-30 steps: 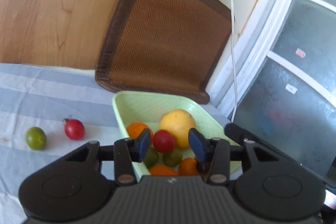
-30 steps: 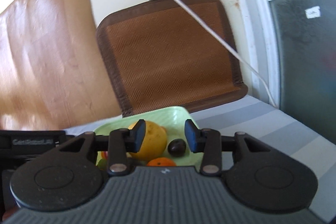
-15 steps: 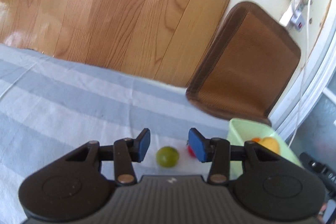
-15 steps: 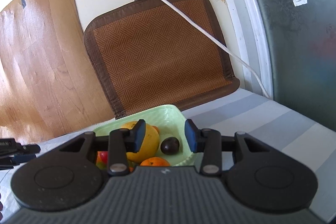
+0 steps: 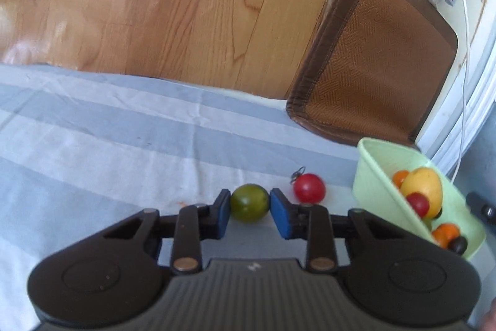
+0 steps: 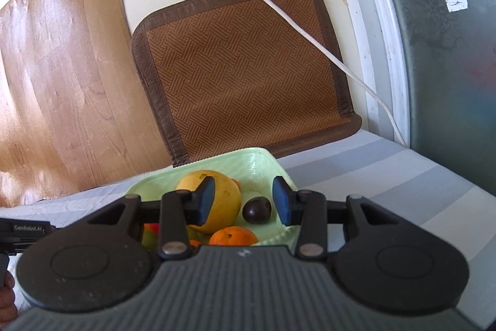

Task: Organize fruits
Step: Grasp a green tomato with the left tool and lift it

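A green round fruit (image 5: 250, 202) lies on the striped cloth between the blue pads of my left gripper (image 5: 250, 213); the pads stand at its sides, touching or nearly so. A red tomato (image 5: 309, 188) lies just right of it. A pale green tray (image 5: 372, 176) at the right holds a yellow fruit (image 5: 422, 184), a red tomato, oranges and a dark fruit. My right gripper (image 6: 244, 203) is open and empty above the same tray (image 6: 257, 158), over the yellow fruit (image 6: 223, 200), a dark fruit (image 6: 256, 209) and an orange (image 6: 233, 235).
The table carries a grey and white striped cloth (image 5: 108, 138). Behind it stands a brown woven chair back (image 5: 378, 58), with wooden floor beyond. A white cable (image 6: 310, 36) runs from a power strip on the wall down past the window frame at the right.
My left gripper swung left from over the tray to the loose fruits, and its pads have closed in around the green fruit. My right gripper has stayed open over the tray.
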The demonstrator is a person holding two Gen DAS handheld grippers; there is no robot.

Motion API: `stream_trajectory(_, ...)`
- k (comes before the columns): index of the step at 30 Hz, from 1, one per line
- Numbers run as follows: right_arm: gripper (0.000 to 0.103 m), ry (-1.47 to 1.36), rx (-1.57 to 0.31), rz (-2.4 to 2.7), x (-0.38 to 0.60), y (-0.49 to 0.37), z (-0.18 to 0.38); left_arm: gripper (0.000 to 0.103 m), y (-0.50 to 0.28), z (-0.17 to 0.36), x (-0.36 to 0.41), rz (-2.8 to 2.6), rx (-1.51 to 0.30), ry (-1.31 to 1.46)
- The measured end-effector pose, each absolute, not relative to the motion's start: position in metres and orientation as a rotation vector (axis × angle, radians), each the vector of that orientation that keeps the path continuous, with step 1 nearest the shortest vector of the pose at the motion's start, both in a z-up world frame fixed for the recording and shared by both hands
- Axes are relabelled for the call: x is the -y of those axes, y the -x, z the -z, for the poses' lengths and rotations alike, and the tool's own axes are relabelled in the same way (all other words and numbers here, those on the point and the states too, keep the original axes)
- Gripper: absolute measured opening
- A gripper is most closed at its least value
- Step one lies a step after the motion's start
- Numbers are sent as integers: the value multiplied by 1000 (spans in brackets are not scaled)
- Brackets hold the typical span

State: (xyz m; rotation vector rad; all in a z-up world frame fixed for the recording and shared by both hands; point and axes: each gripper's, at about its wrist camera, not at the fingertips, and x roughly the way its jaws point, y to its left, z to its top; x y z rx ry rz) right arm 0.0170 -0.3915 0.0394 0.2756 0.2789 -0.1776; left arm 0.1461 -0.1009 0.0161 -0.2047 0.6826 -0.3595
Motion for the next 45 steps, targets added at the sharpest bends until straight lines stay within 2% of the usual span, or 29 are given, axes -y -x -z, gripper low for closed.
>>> stream_trajectory(7,45,-225,-151,23,355,2,-61,28,-90,-18,46,356,-648,112)
stream_trajectory(10,44,-88,-220,-152,301,-14,-73,28,-86,-16,31,360,-654,197)
stream_trajectory(13,42,61,-344,-201,253,-52,-68,28,-86,-18,39,346,-649,165)
stream_trajectory(22,41,273,-596,-105,213,-136,-26,29,-87,-16,32,358,-651,207)
stream_trajectory(26,26,308,-599,-36,218,-142,-20,29,-88,-16,30,362,-652,224)
stream_trajectory(32,25,281,-581,-74,223,-125,-24,29,-87,-16,28,354,-644,233)
stream_trajectory(35,21,179,-535,-154,228,-89,-38,29,-83,-17,23,372,-623,256)
stream_trajectory(37,11,146,-505,-202,230,-59,-42,29,-79,-18,23,401,-611,254)
stream_trajectory(38,9,138,-495,-224,231,-43,-42,29,-77,-18,24,428,-611,249)
stream_trajectory(41,9,124,-486,-248,240,-7,-38,29,-70,-19,34,507,-629,246)
stream_trajectory(45,11,106,-531,-231,252,0,-25,29,-64,-18,47,525,-649,245)
